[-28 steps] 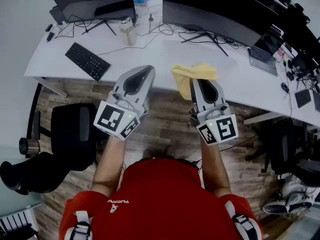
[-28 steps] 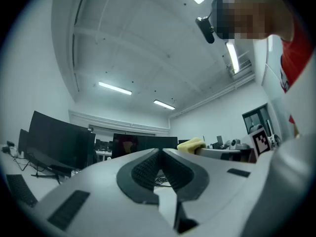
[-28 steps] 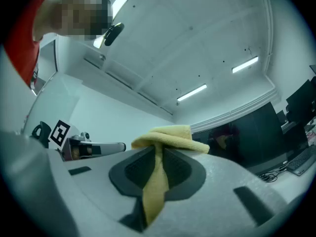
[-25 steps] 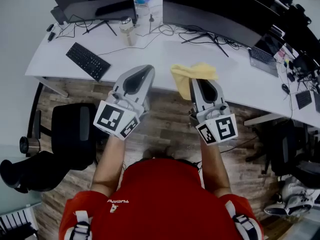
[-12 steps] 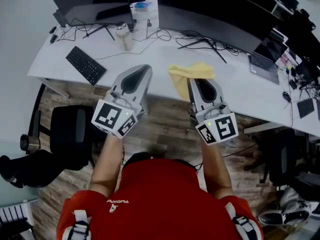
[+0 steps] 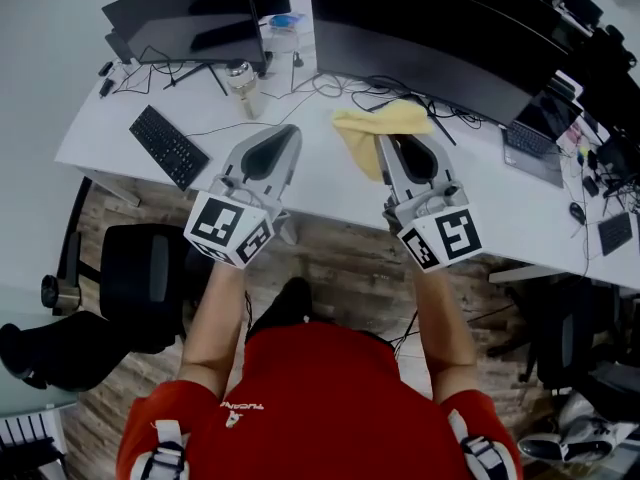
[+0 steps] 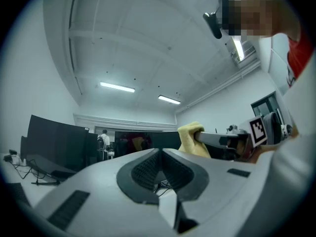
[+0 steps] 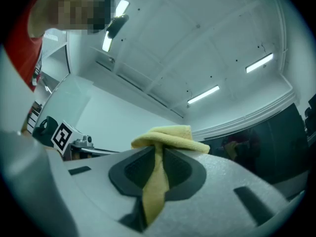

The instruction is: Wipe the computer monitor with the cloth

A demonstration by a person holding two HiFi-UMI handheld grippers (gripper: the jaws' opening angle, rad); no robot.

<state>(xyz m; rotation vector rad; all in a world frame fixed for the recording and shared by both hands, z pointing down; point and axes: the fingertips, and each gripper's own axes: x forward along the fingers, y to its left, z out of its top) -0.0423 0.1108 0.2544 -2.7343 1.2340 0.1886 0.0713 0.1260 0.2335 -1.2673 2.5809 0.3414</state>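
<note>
The right gripper (image 6: 384, 146) pinches the yellow cloth (image 6: 372, 126), which bunches past its tips over the desk (image 6: 480, 173). The wide dark monitor (image 6: 440, 53) lies just above the cloth in the head view. Its long axis runs from top centre down toward the right. The left gripper (image 6: 283, 133), pressed together and empty, sits further left. Compared with a second ago, both grippers are higher in the frame, nearer the screen.

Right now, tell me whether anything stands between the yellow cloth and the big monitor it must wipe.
Nothing visible does. The right gripper holds the cloth above the desk, just in front of the wide dark monitor. Only cables lie low on the desk beneath that gap, below the cloth's path to the screen.
</note>
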